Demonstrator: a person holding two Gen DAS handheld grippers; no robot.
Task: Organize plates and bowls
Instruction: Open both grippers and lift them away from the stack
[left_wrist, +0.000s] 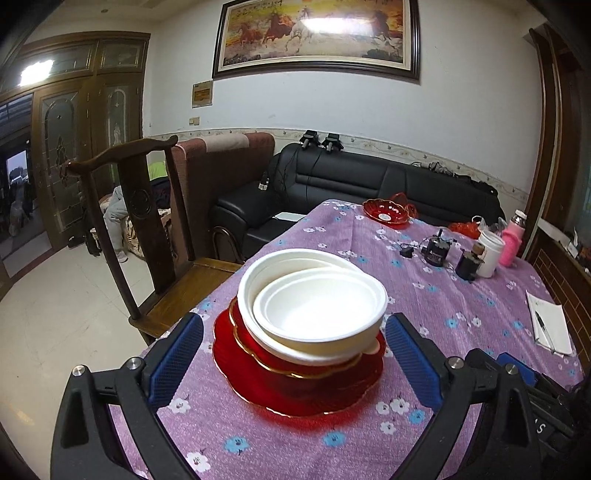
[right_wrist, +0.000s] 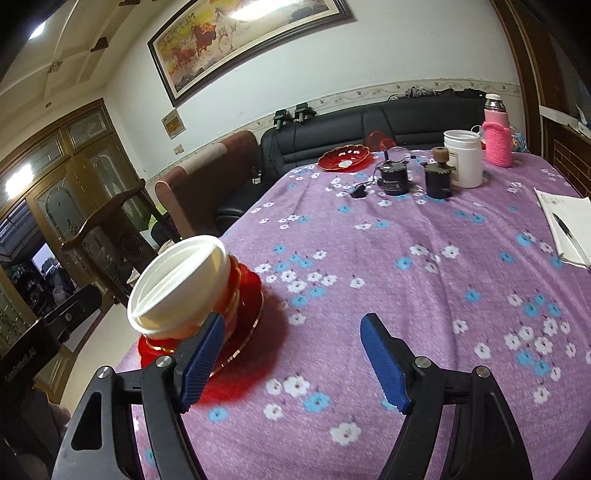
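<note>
Near the bench's (left_wrist: 461, 295) left edge, beside a wooden chair (left_wrist: 147, 236), two nested white bowls (left_wrist: 314, 306) sit tilted on stacked red plates (left_wrist: 295, 391). The left gripper (left_wrist: 293, 358) stands wide open around the stack, pads clear of it. The right gripper (right_wrist: 291, 358) is open and empty, just right of the stack. A red dish (right_wrist: 343, 157) lies at the far edge.

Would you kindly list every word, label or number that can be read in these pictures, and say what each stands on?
None can be read for certain.
Notepad: handwriting, too blurred.
Black motor: label too small.
Far red dish: white sticker, unreadable.
Wall plaque: blurred.
Horse painting: calligraphy along the top, unreadable.
Left gripper: embossed lettering, too dark.
</note>
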